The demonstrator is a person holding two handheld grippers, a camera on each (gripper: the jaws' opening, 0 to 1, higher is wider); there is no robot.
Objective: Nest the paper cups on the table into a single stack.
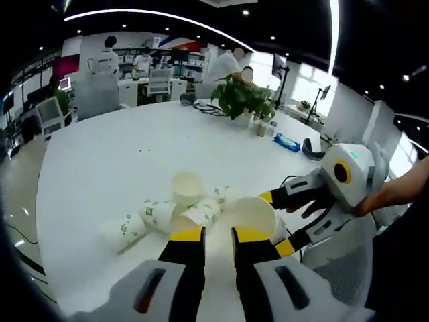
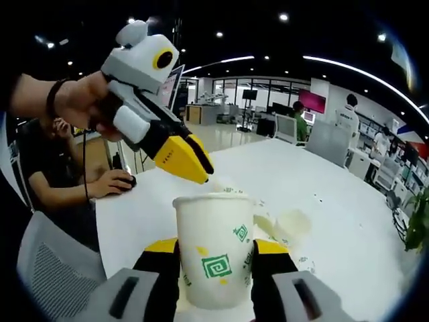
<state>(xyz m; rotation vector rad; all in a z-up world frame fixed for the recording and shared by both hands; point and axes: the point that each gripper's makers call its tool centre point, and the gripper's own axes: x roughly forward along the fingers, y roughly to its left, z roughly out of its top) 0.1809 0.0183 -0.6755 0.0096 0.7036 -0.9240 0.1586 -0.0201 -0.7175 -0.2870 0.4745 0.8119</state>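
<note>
The right gripper (image 2: 214, 258) is clamping an upright paper cup (image 2: 214, 251) between its yellow-tipped jaws, which are pressing on both walls near the table's edge closest to the person. The left gripper (image 1: 218, 243) is hovering beside it, its jaws standing slightly apart with nothing between them. Toward the middle of the white table (image 1: 114, 161), the loose cups (image 1: 171, 215) are lying in a cluster, most tipped on their sides and touching one another, one standing mouth-up (image 1: 187, 186).

The held cup is thin white paper with a rolled rim, tapered walls and a green square-spiral print. Too hard a squeeze would likely be buckling that wall or pinching the mouth oval, leaving the next cup unable to seat. The tipped cups, round and light, would probably be rolling away at a glancing touch on the smooth tabletop. A potted plant (image 1: 242, 97) is standing near the far edge.
</note>
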